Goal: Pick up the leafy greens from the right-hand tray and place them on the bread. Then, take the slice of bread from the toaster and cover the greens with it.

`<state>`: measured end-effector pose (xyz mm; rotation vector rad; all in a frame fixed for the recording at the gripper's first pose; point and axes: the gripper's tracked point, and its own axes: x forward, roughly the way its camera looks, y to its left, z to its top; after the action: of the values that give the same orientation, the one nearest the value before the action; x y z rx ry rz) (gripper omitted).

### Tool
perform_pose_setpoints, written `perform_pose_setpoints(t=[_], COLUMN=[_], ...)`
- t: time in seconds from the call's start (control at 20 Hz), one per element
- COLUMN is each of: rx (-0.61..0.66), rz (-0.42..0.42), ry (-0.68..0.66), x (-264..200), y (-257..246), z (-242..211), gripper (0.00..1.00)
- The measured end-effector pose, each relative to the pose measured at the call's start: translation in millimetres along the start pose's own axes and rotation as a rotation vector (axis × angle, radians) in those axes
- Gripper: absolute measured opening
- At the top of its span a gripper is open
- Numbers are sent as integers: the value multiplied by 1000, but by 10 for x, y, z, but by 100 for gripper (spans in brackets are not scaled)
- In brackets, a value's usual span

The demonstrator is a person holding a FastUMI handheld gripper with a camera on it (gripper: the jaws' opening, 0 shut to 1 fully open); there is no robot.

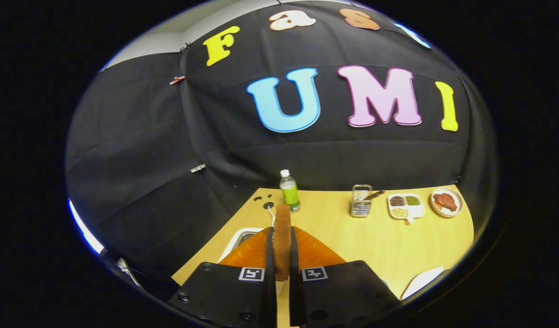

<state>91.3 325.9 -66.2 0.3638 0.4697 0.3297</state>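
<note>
gripper (282,255) clamping bread slice (282,237)

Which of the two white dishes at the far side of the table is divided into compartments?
The rectangular dish, left of the round plate. It has three sections; the plate holds one reddish piece. The tool is shut on a bread slice.

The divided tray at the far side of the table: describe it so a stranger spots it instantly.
On the wooden table, look beyond the hand-held gripper, shut on a bread slice. The tray sits between a wire rack and a round plate. It alone has three compartments.
</note>
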Motion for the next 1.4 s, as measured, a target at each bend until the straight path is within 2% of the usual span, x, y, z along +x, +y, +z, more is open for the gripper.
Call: perform_pose_setpoints(t=[0.15, 0.4, 0.7, 0.9, 1.05, 1.2, 1.4], rx=[6, 93, 220, 371, 468, 466, 402], rz=[-104, -229, -234, -200, -215, -275, -326], ry=[7, 87, 119, 103, 110, 113, 147], x=[-259, -430, -257, -69, 40, -3, -91], y=[-512, -1080, -1127, -1071, -1179, -1413, -1642], z=[-225, -960, -1515, -1693, -1888, -2067, -2279], gripper=[15, 15, 15, 15, 15, 15, 15])
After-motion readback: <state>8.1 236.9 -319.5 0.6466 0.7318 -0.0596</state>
